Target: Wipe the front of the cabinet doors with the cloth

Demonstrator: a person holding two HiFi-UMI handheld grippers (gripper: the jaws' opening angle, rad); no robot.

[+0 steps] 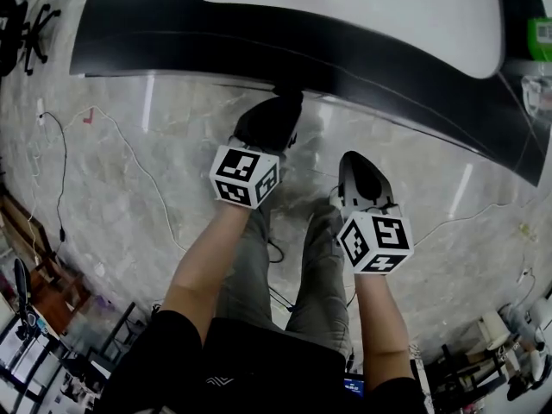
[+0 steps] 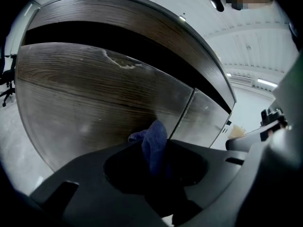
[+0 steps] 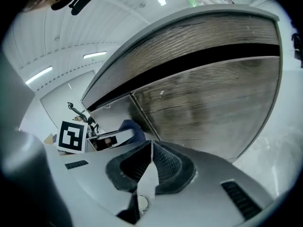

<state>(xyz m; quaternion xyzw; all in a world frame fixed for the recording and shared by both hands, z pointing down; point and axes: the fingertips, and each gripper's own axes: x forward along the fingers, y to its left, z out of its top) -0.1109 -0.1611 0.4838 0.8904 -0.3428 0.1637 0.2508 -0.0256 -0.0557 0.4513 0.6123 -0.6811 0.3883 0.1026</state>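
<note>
— How does the cloth (image 2: 155, 141) look?
— Dark blue and bunched, pinched in the left gripper (image 1: 278, 110). Its tip is up by the cabinet doors (image 2: 94, 98), touching or just short, I cannot tell which
— And the count?
— One cloth, two wood-grain doors meeting at a seam (image 2: 187, 110), two grippers. The right gripper (image 3: 150, 148) is clenched on nothing
— Anything hidden?
— Most of the cloth sits down inside the jaws, and the gripper bodies cut off the doors' lower parts

Head view downward; gripper views toward cabinet doors (image 2: 94, 93)
</note>
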